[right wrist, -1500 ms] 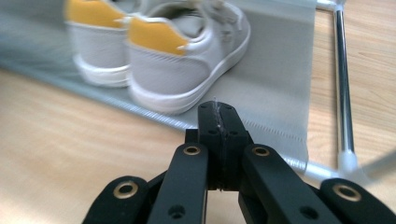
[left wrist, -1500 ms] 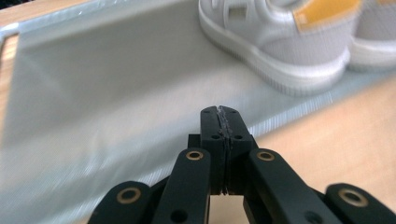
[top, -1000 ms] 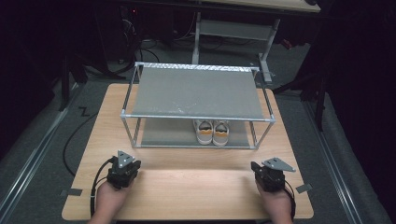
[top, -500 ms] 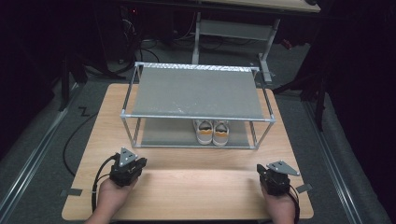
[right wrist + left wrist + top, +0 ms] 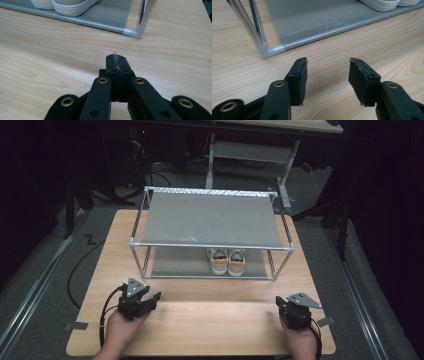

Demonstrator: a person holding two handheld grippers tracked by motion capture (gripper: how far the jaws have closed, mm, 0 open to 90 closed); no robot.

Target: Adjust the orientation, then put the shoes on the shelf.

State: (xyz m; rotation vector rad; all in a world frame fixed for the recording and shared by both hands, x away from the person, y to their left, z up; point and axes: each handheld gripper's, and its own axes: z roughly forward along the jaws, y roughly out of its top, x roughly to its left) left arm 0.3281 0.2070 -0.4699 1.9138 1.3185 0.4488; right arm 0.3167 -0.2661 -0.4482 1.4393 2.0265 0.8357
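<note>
The pair of white sneakers [image 5: 227,261] on the grey two-tier metal rack [image 5: 210,217] was left untouched, the left gripper [image 5: 146,300] just opened on nothing, the right gripper [image 5: 292,312] shut empty.

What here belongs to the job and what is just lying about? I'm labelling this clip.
Job: left gripper, jaws just opening, empty; right gripper, shut; pair of shoes on the rack's lower shelf.
Lying about: tape piece; floor cables.

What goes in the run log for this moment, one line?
left hand-held gripper: jaws just opening, nothing between | right hand-held gripper: shut, empty | pair of white sneakers: on lower shelf of grey metal-framed shoe rack, untouched
</note>
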